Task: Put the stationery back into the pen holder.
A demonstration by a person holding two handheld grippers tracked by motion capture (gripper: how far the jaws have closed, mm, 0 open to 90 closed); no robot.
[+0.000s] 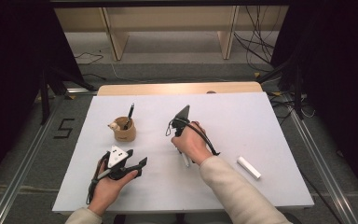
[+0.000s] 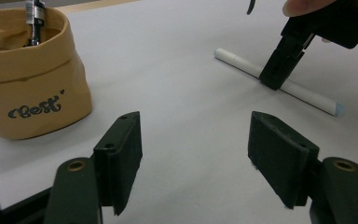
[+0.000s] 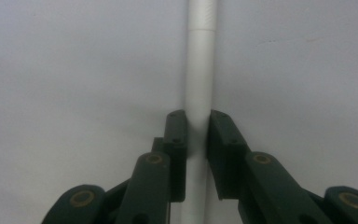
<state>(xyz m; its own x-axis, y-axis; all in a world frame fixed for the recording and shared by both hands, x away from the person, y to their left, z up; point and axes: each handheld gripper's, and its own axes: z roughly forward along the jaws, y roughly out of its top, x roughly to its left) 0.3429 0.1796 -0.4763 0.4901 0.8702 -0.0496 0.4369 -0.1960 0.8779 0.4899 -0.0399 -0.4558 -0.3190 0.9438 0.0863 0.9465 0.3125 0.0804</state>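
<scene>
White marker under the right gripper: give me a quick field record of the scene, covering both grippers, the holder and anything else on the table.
right gripper: jaws closed on the white marker, which lies on the table
marker contact: pinched partway along its barrel, both pads touching
left gripper: open, holding nothing, low over the table
holder: tan paper-bag cup printed "Best", upright, apart from both grippers
holder contents: a dark pen standing in it
other item: a second white marker lying near the table's right front edge
</scene>
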